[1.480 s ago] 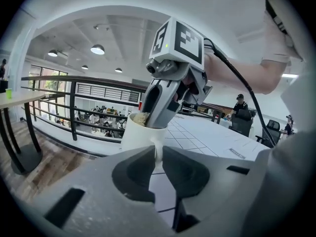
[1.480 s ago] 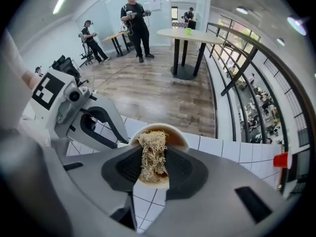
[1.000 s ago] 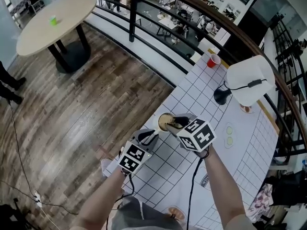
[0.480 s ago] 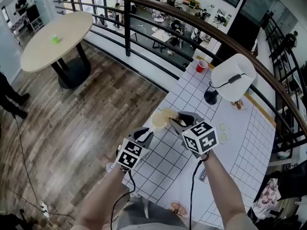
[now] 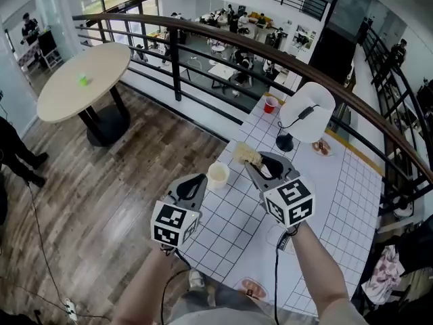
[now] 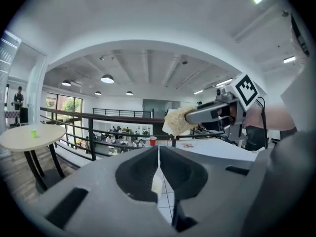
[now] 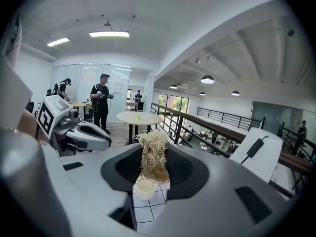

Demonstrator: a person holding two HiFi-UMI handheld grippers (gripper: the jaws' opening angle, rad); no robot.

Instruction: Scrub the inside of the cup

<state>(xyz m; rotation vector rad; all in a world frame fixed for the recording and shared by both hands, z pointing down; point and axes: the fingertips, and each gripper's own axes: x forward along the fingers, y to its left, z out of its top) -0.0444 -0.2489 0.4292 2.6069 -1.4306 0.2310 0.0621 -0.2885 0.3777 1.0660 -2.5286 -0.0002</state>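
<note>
By the table's [image 5: 325, 202] left edge stands the cup [image 5: 218, 175]; left gripper [image 5: 199, 180] has just closed, empty; right gripper [image 5: 253, 165] clamps the scrubber [image 5: 246, 153] aloft, probably finished.

Long white gridded table [image 5: 338, 202] beside a dark railing [image 5: 175, 66]. Near the left edge, a cream cup [image 5: 218, 175], upright. At the far end, a red cup [image 5: 270, 104]. Close by, a lamp [image 5: 308, 117], black base, white shade. Just right of its base, a small dish [image 5: 321, 147]. At the near edge, a second dish [image 5: 253, 289].

2 grey hand-held grippers [image 5: 201, 179] [image 5: 251, 163] bear black-white marker cubes [image 5: 174, 224] [image 5: 290, 202], black cables [image 5: 275, 279]
</note>
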